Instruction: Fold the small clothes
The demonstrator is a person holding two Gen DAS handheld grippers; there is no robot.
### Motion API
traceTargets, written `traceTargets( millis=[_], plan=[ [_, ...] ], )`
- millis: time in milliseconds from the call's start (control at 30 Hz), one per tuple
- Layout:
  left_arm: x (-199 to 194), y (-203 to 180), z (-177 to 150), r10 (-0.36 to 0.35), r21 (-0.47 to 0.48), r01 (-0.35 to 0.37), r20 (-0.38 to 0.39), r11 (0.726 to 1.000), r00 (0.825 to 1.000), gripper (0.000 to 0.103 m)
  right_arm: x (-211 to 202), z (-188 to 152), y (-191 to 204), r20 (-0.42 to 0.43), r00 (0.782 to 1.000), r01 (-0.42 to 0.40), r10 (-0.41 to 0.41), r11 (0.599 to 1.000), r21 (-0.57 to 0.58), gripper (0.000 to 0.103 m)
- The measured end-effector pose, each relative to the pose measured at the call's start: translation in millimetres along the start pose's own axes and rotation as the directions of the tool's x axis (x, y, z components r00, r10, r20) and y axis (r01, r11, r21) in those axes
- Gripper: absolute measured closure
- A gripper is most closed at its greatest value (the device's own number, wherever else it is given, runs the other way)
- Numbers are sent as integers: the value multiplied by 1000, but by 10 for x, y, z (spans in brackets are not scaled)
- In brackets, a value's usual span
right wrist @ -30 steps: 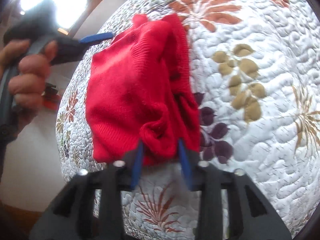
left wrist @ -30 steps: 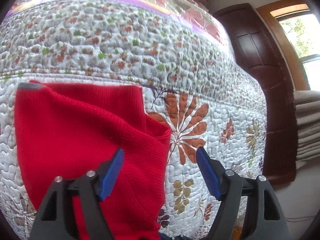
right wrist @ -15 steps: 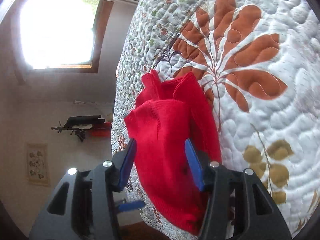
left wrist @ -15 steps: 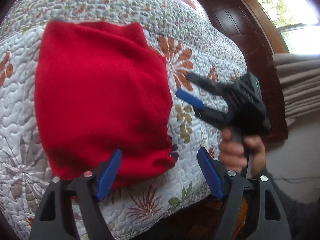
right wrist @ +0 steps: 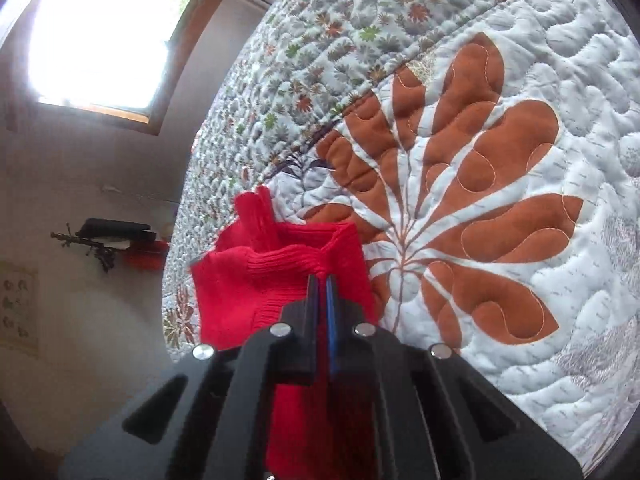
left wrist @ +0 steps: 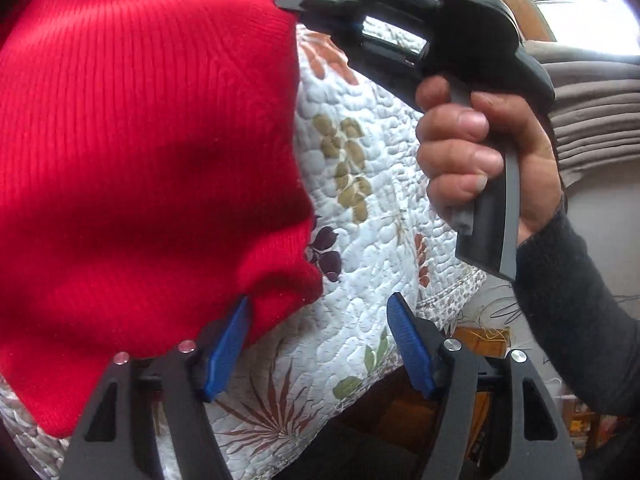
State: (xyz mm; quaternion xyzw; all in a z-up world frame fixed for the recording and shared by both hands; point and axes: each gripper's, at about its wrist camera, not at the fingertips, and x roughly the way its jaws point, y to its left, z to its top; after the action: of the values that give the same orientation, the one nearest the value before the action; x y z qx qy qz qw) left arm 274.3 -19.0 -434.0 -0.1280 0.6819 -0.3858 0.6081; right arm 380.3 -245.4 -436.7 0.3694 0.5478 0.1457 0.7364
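Observation:
A red knitted garment point(left wrist: 152, 152) lies folded on the floral quilt point(left wrist: 372, 240), filling the left of the left wrist view. My left gripper point(left wrist: 320, 336) is open at the garment's near right corner; the cloth drapes over its left finger point(left wrist: 228, 344), and the right finger stands over bare quilt. At the garment's far right corner, a hand point(left wrist: 480, 160) holds my right gripper point(left wrist: 290, 2), whose tips pinch the edge. In the right wrist view the right gripper point(right wrist: 322, 280) is shut on a ribbed edge of the red garment point(right wrist: 260, 280).
The quilt point(right wrist: 480, 160) covers a bed whose near edge point(left wrist: 452, 300) drops away beside the left gripper. Folded grey fabric point(left wrist: 596, 120) is stacked to the right. A bright window point(right wrist: 100, 36) and a wall with small objects point(right wrist: 104, 240) lie beyond the bed's far side.
The right gripper, open half a second ago, has shut on the garment's far edge. The left gripper has moved in close to the near corner and stays open.

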Motion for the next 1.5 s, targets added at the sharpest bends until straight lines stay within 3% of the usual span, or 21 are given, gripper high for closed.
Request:
traceTargets(
  millis=[67,233,367,533,567,633,800,900,967,1033,1100,1200,1267,1300,1333,1433,1467,1500],
  plan=[
    [1,0,-7,-6,0,6,-10,1000,1000,33,36,-23,-34,0,1000,8,-8,1000,-2,100],
    [-226,-69,-8,-72,9,72,35,997,997,33,-363,-286,89,27,999,-27,28,999,-25,73],
    [-402,-100,-83,-94,16,93,60,996,994,33,-583,-921,83,-81,997,6,-12,997,-75,72],
    [-458,19,-191,-91,-20,93,61,996,994,33,-500,-1499,62,-210,978,-3,-14,996,-84,70],
    [-466,59,-209,-89,-36,91,64,995,994,33,-455,-1537,39,-218,975,9,-27,996,-85,70],
    [-508,127,-235,-85,-55,89,69,994,994,33,-348,-1572,10,-243,967,54,-78,993,-103,99],
    [-407,40,-191,-98,-37,100,65,994,993,33,-378,-1549,-174,-242,966,78,-87,996,-48,99],
    [-252,11,-116,-98,-20,99,45,995,994,33,-409,-1478,-148,-254,967,24,-31,999,-33,92],
    [-139,-10,-68,-97,-6,97,30,995,995,33,-502,-1325,-63,-228,974,-6,-3,999,-41,90],
    [-48,-33,-21,-99,8,99,23,995,995,33,-607,-1092,-13,-178,984,-16,5,998,-60,80],
    [58,-31,17,-94,9,94,13,996,995,33,-585,-858,112,-165,986,-52,36,995,-91,80],
    [171,3,28,-81,-3,81,4,997,997,32,-309,-632,342,-237,966,-141,105,979,-144,80],
    [197,24,27,-78,-13,78,8,997,997,30,-81,-601,376,-291,955,-122,63,974,-190,80],
    [200,40,23,-77,-22,77,9,997,997,30,-32,-613,308,-310,950,-108,42,974,-200,86],
    [196,50,16,-77,-29,78,10,997,997,30,6,-594,243,-310,951,-82,15,976,-202,102],
    [89,42,-36,-77,-47,77,16,996,997,29,-89,-492,38,-271,963,-39,-4,987,-155,103],
    [6,39,-66,-83,-57,84,29,995,996,27,-182,-460,14,-245,970,-25,-12,989,-148,96],
    [-105,49,-108,-87,-69,91,51,993,995,25,-276,-419,1,-219,975,-5,-27,989,-147,82]
  ],
)
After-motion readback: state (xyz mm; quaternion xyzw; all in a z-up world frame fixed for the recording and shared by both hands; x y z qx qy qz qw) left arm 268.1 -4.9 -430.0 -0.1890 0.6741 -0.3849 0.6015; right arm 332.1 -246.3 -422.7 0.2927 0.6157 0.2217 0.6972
